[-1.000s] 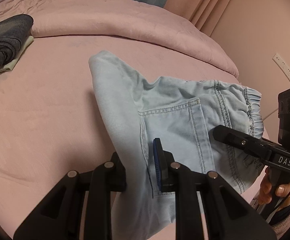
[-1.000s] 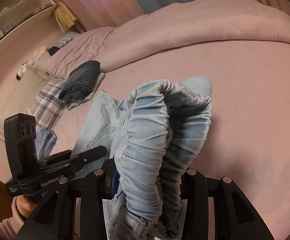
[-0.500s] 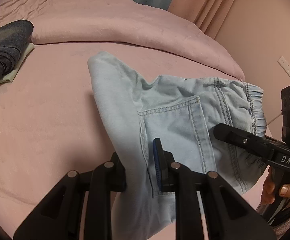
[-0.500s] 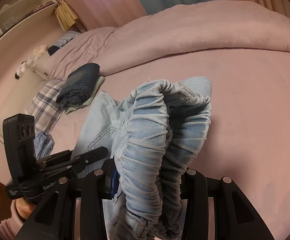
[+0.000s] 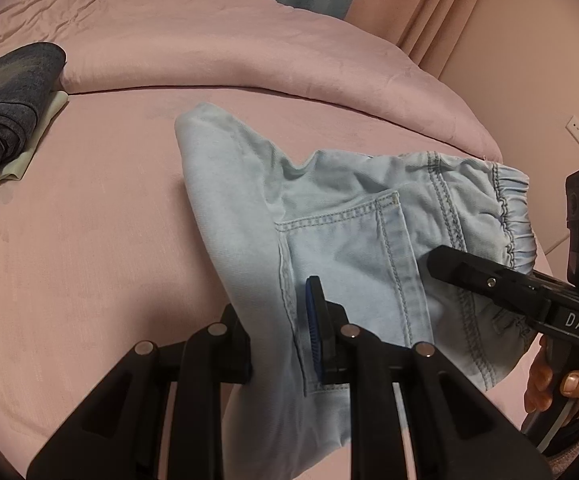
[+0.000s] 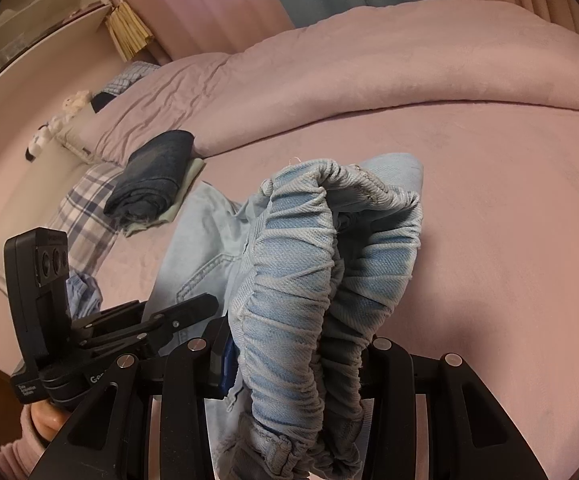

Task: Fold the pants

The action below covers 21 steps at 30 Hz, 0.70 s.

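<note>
Denim pants [image 5: 341, 240], pale blue, hang over the pink bed [image 5: 89, 220], left claw [image 5: 279, 344] pinching the leg fabric, right claw [image 6: 297, 364] pinching the bunched waistband [image 6: 289, 280] at 3 o'clock; keep both grips level, lowering evenly.

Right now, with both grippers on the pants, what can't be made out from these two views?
- Left wrist view: the legs of the pants run off the bottom edge behind the left gripper.
- Right wrist view: the waistband bunches up and hides the pads of the right gripper.
- Both views: whatever lies under the dark folded clothes, apart from a pale edge.
- Right wrist view: the shelf contents, too small.
</note>
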### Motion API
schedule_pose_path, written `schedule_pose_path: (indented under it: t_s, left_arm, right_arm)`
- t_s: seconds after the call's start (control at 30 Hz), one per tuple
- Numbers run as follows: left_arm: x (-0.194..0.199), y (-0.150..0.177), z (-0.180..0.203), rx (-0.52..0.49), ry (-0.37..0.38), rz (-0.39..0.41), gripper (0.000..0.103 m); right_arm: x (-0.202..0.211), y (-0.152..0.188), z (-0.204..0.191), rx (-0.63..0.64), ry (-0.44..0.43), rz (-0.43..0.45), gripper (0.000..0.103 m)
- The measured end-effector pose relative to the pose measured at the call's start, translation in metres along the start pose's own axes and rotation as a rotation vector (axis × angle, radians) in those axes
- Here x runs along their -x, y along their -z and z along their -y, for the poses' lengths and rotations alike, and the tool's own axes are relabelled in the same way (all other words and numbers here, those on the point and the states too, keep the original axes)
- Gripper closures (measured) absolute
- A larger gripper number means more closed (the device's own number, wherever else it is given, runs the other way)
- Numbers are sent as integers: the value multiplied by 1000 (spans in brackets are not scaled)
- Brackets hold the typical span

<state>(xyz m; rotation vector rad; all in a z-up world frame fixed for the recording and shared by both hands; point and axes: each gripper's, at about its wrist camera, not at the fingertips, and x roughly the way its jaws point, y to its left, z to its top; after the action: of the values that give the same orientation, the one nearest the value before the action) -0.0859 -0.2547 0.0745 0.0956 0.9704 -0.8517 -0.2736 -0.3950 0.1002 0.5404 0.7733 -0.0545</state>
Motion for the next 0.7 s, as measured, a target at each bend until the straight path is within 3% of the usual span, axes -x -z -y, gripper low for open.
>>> schedule_pose_path:
  t_s: [0.7]
  left_arm:
    - [-31, -13, -6, 4, -29, -60, 84]
  right_arm:
    - [-25, -8, 18, -27, 12, -39, 60]
